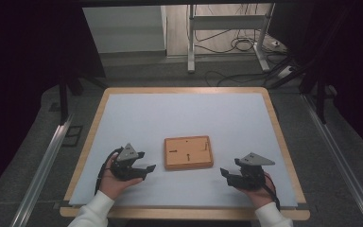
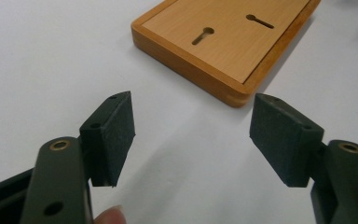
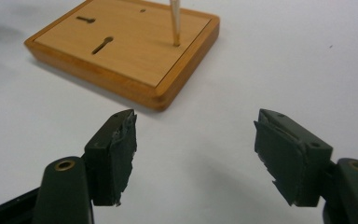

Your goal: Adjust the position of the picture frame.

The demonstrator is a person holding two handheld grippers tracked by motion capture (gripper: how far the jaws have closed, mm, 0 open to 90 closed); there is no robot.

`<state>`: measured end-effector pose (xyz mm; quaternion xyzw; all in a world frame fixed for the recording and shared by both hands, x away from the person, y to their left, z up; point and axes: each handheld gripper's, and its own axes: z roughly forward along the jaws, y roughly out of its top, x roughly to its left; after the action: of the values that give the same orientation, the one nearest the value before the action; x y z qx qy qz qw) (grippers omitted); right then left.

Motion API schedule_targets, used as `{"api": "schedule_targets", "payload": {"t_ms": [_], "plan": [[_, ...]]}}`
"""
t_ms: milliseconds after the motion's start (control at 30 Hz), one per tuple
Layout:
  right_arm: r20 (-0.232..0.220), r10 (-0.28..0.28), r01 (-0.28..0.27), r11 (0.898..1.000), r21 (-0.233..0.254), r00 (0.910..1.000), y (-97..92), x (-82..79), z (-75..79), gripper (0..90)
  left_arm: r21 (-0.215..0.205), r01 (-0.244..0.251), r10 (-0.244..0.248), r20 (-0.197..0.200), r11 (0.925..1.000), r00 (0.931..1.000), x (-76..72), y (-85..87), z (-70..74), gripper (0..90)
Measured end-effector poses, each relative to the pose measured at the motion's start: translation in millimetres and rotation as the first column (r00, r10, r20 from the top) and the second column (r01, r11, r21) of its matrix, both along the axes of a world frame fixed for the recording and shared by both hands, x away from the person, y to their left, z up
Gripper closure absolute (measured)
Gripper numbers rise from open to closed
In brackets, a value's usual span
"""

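Table (image 1: 123,113) w/ pale sheet on top, wood rim round the edge. Flat wooden board (image 1: 188,152) lies near the middle, toward the near side, betw the two grippers. Board has a raised frame, lighter inset panel, two keyhole-shaped slots cut in the panel. In the right gripper view a thin pale peg (image 3: 174,23) stands upright out of the panel near one edge; can't tell what it is.

Left gripper (image 1: 147,171): held in the person's left hand (image 1: 113,182), sits near-left of the board, jaws pointing right toward it. Jaws wide apart, nothing betw them. Left gripper view (image 2: 191,135): both black pads clear of the sheet, board corner just beyond the gap, not touching. Fingertip visible at the bottom edge.

Right gripper (image 1: 226,176): held in the right hand (image 1: 260,191), near-right of the board, jaws pointing left toward it. Also wide apart, holding nothing. Right gripper view (image 3: 193,149): pad edges look ragged/worn, board corner just past the gap, apart from the jaws.

Grey three-cornered plate on top of each gripper. White sleeves at the bottom. Beyond the table: grey floor, metal stand legs, loose cables (image 1: 231,45).
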<state>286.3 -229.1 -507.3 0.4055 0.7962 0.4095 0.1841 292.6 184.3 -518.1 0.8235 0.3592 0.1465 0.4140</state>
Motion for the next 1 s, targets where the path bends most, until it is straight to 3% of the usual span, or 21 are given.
{"api": "schedule_targets", "payload": {"t_ms": [267,400,433,467,533,733,1000], "plan": [[0.007,0.033,-0.032,0.999,-0.041,0.9994,1.3,-15.4,-2.2,29.2,-0.016,0.028,-0.028,-0.017,0.9995,0.9995,12.7,-0.4,8.2,43.9],[0.004,0.018,-0.018,0.999,-0.030,0.9998,-3.5,-16.9,-1.7,29.1,-0.001,0.044,-0.044,-0.034,0.9990,0.9985,26.8,-5.9,14.6,64.6],[0.002,0.014,-0.014,0.999,-0.029,0.9999,-4.5,-16.5,-2.2,29.7,-0.004,0.043,-0.043,-0.042,0.9991,0.9982,30.8,-7.2,16.1,75.7],[0.002,0.014,-0.014,0.999,-0.029,0.9999,-4.5,-16.5,-2.2,29.7,-0.009,0.050,-0.050,-0.050,0.9987,0.9975,34.8,-8.6,17.5,75.7],[0.003,0.015,-0.015,0.999,-0.034,0.9999,-3.7,-16.5,-2.5,29.7,0.010,0.059,-0.058,-0.058,0.9982,0.9966,42.6,-13.0,20.1,85.7],[0.004,0.024,-0.024,0.998,-0.055,0.9997,-0.1,-16.5,-5.0,29.6,0.032,0.076,-0.074,-0.065,0.9966,0.9952,73.0,-27.0,30.8,89.7],[0.003,0.026,-0.026,0.997,-0.066,0.9996,0.8,-15.6,-6.7,29.7,0.106,0.118,-0.110,-0.078,0.9872,0.9908,113.8,-51.1,35.4,90.0]]}}
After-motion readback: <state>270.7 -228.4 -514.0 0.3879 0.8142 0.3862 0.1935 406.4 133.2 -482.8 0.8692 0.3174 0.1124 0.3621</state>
